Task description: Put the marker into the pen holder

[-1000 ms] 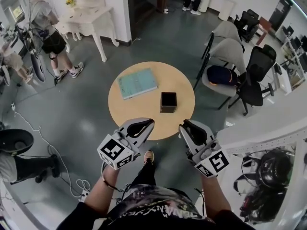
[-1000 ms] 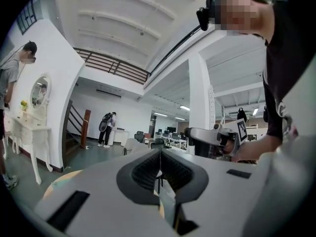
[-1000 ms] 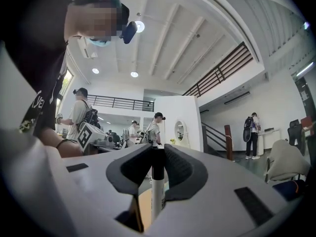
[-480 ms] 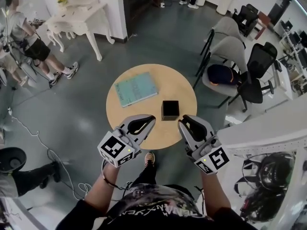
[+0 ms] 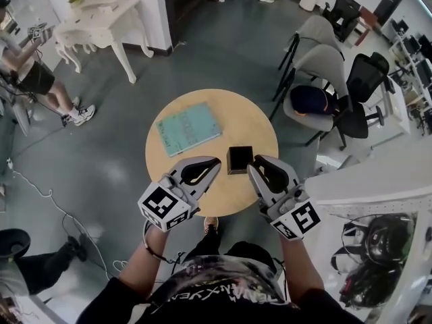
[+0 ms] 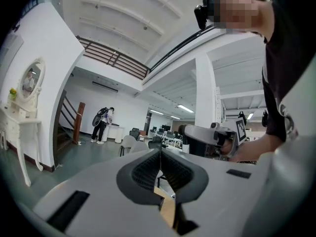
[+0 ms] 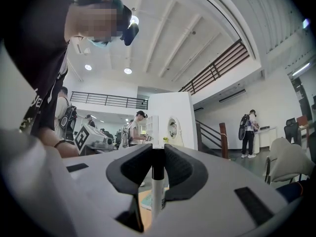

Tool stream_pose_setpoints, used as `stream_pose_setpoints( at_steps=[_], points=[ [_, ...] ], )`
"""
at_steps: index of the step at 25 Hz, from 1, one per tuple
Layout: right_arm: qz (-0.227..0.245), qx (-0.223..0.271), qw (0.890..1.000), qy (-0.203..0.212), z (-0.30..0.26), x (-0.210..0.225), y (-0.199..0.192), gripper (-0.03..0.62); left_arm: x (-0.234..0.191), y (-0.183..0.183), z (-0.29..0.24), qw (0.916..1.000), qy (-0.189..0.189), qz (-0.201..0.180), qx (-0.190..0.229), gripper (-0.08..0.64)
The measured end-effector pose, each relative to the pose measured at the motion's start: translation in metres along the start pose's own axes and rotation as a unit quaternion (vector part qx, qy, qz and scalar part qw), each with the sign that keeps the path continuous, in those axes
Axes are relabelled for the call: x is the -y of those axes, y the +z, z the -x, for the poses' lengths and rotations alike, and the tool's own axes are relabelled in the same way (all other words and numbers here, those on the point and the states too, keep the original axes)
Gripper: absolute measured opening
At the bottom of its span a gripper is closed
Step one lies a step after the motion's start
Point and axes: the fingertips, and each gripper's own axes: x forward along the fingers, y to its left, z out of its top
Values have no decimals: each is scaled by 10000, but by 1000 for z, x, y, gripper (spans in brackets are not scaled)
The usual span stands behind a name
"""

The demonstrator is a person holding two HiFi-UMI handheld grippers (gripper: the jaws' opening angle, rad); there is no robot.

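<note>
The black square pen holder [image 5: 239, 159] stands on the round wooden table [image 5: 256, 123], near its front edge. My right gripper [image 5: 254, 169] hovers just right of and in front of the holder. It is shut on the marker [image 7: 156, 197], a white barrel with a black cap that stands upright between the pads. In the head view the marker is hidden by the jaws. My left gripper [image 5: 213, 163] hangs over the table's front edge, left of the holder, with its jaws shut on nothing. Its pads [image 6: 148, 171] meet at the tip.
A teal book [image 5: 188, 128] lies on the table's left half. Grey chairs [image 5: 322, 66] and a black office chair [image 5: 361, 86] stand to the right, and a white counter [image 5: 378, 177] is close on the right. A white dressing table [image 5: 94, 19] and a standing person [image 5: 30, 76] are at far left.
Both grippers have come forward over the table's front edge. The right gripper's tip, still holding the marker, is now close beside the pen holder. The head view has shifted slightly.
</note>
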Motion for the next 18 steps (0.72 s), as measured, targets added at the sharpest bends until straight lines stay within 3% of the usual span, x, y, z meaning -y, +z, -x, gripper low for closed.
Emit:
stream_pose_setpoints(
  at_steps=[7, 18],
  points=[
    [-33, -20, 10000, 1, -14, 15, -10, 77, -13, -4, -16, 10000, -66, 22, -36, 25],
    [-91, -20, 9998, 201, -32, 34, -23, 77, -34, -10, -33, 9998, 126, 91, -89, 26]
  ],
)
